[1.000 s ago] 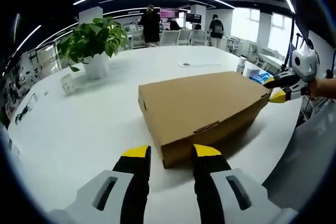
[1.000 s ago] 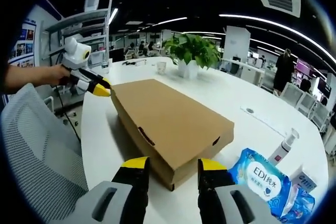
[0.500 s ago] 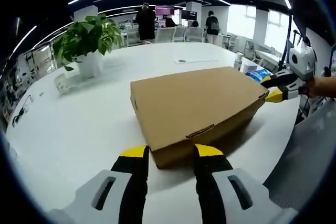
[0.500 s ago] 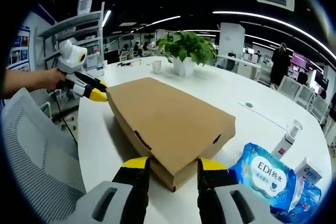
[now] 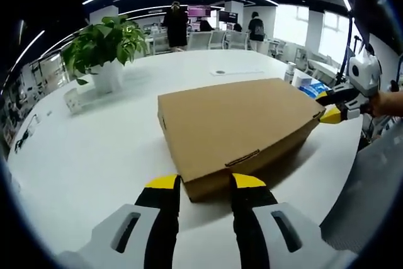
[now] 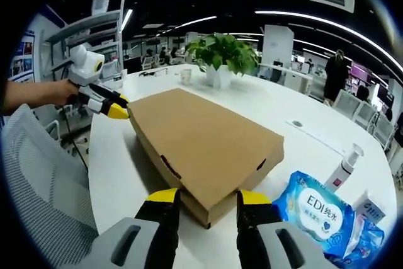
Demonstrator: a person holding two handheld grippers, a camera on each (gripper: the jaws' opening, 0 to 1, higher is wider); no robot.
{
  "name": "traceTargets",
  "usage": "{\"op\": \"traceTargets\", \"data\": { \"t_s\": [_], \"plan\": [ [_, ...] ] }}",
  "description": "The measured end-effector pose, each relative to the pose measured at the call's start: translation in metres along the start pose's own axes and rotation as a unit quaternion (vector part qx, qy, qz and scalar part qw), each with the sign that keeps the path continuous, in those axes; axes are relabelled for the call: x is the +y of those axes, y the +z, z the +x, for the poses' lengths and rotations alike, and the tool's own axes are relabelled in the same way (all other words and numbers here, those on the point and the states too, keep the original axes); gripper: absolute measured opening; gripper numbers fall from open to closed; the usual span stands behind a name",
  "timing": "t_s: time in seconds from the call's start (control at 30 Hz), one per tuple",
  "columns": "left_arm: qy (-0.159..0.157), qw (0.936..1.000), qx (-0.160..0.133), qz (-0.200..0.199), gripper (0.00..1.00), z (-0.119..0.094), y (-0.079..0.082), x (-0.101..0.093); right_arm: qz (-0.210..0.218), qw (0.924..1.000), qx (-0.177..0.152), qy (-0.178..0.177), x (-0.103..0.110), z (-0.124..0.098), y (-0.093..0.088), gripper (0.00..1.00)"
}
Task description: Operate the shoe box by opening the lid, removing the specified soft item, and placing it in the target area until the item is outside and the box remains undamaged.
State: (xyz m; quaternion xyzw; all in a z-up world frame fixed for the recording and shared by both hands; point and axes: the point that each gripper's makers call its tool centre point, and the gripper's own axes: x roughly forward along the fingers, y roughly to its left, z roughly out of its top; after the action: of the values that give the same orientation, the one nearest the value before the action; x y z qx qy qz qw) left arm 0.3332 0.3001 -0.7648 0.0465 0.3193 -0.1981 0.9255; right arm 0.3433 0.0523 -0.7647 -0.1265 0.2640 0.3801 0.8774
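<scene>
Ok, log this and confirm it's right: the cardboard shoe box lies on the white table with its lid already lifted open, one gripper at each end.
Not right on the lid. The shoe box lies on the white table with its lid closed flat, as the left gripper view shows. The rest stands: the left gripper is at one end and the right gripper at the other.

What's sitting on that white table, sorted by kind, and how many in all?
Brown cardboard shoe box, lid shut: 1
Green potted plant in a white pot: 1
Blue wet-wipes pack: 1
White pump bottle: 1
Small white carton: 1
Small white cup: 1
Total: 6
</scene>
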Motion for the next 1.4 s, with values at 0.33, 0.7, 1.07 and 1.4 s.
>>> {"op": "traceTargets", "data": {
  "t_s": [0.33, 0.7, 1.07, 1.4],
  "plan": [
    [0.004, 1.0, -0.002, -0.001, 0.31, 0.017, 0.012, 0.004, 0.002, 1.0, 0.001, -0.007, -0.018, 0.009, 0.005, 0.33],
    [0.003, 1.0, -0.006, -0.007, 0.31, 0.034, 0.025, 0.006, 0.001, 0.9999, 0.004, -0.017, -0.04, 0.02, 0.012, 0.33],
    [0.003, 0.9999, -0.011, -0.012, 0.31, 0.046, 0.035, 0.008, -0.001, 0.9996, 0.01, -0.027, -0.055, 0.03, 0.016, 0.34],
    [-0.007, 0.9999, -0.007, -0.002, 0.31, 0.058, 0.045, 0.011, 0.011, 0.9992, 0.009, -0.038, -0.061, 0.031, 0.017, 0.34]
  ]
}}
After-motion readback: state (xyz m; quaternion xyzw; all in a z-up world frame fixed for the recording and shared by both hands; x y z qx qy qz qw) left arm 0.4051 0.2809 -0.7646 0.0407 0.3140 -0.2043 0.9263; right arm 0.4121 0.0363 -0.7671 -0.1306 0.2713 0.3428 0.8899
